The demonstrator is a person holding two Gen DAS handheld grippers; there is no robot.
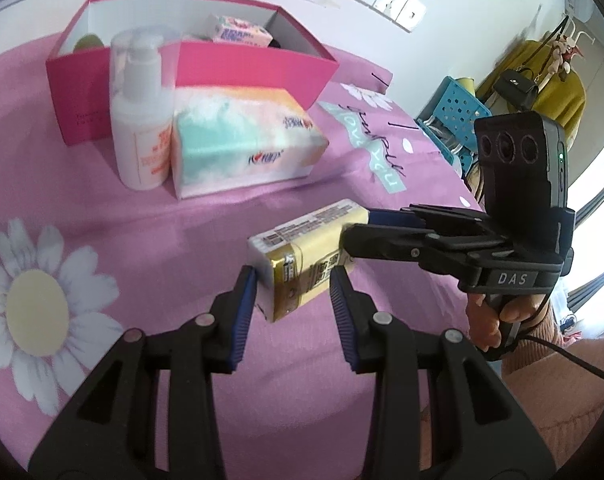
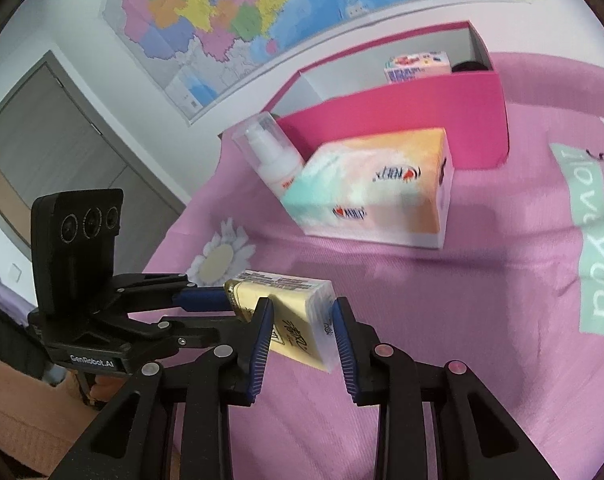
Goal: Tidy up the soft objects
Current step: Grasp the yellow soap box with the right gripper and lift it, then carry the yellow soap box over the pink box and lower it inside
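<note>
Both hand-held grippers grasp one yellow tissue pack, held up over the pink bedspread.

The left hand-held gripper (image 1: 292,280) has its blue pads clamped on one end of the yellow tissue pack (image 1: 302,256); the right hand-held gripper (image 2: 302,312) is clamped on the other end, so the pack spans between them, tilted, clear of the bedspread (image 1: 142,220). Behind it a large tissue pack (image 1: 242,140) lies flat, with a white pump bottle (image 1: 140,112) upright just beside it, touching. Behind both sits an open pink box (image 1: 258,64) with a small tissue pack (image 1: 238,32) inside. A hand (image 1: 490,320) grips the right handle. A map (image 2: 262,8) hangs on the wall.
</note>
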